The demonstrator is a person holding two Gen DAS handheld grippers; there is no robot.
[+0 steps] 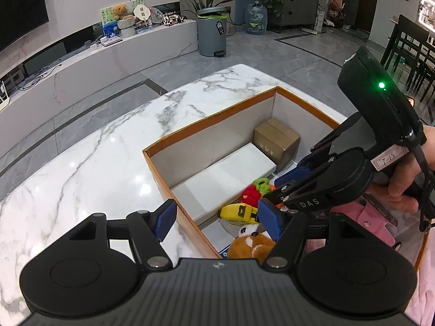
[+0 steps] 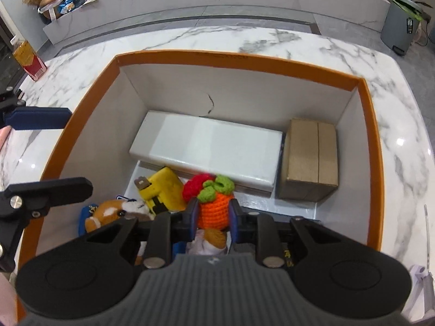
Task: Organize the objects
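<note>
Your right gripper (image 2: 213,215) is clamping the orange crocheted carrot with green leaves (image 2: 214,206) inside the orange-rimmed cardboard box (image 2: 239,62), just in front of the long white box (image 2: 209,146); your left gripper (image 1: 217,218) is hovering with fingers spread apart over the box's near wall

You work at a white marble table (image 1: 108,146) with grey veins. At your 11 o'clock a long white low cabinet (image 1: 81,62) runs along the wall. The floor (image 1: 272,51) is of grey tiles. At 12 o'clock stands a grey bin (image 1: 212,36), at 2 o'clock dark dining chairs (image 1: 407,51).
</note>
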